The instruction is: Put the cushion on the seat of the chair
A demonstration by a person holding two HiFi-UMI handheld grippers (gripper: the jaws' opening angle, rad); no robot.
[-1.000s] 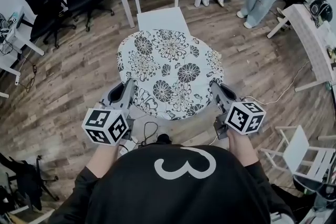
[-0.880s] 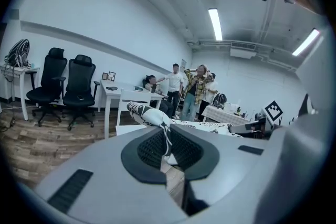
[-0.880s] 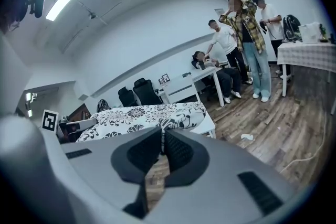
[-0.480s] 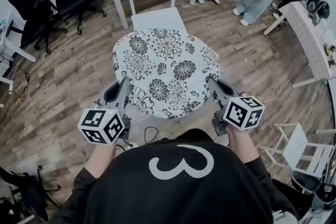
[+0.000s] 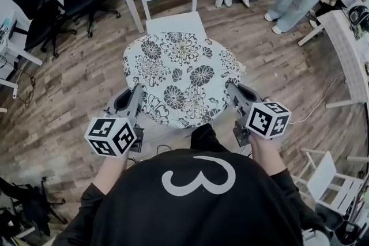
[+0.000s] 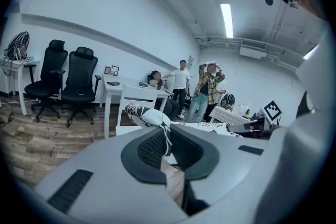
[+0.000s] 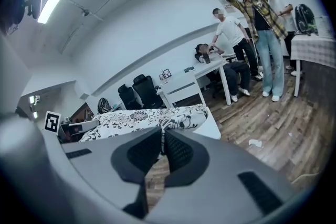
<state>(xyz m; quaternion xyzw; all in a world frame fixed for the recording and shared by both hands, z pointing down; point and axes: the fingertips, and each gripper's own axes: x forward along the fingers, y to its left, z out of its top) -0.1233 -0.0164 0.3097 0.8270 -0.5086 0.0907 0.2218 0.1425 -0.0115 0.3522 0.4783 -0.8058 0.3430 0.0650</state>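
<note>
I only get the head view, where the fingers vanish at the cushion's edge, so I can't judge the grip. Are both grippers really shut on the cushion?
Observer: Yes for the left gripper: its view shows the fingers closed on the thin edge seam of the cushion.
Operator: And the right?
Observer: The right gripper view shows the same: fingers together on a thin fold of the patterned edge.
Operator: Is the chair seat near?
Observer: In the right gripper view the white chair seat shows next to the cushion's far corner; whether they touch I cannot tell.
</note>
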